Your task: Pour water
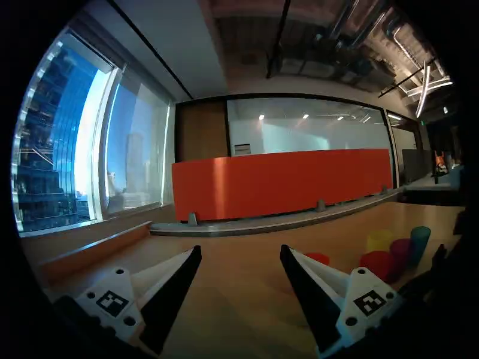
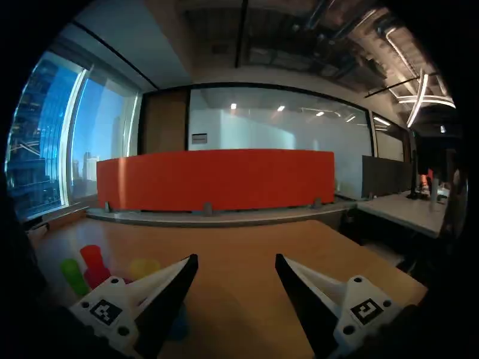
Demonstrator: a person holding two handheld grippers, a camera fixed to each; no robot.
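Coloured cups (image 1: 400, 250) before orange divider (image 1: 281, 182)

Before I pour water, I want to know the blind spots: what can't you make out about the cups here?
- Water in any cup: left gripper view, the cups are small, side-on, at the dim right edge.
- Red cup: left gripper view, partly hidden behind a finger of the left gripper.
- Blue thing: right gripper view, mostly behind a finger of the right gripper; blurred.
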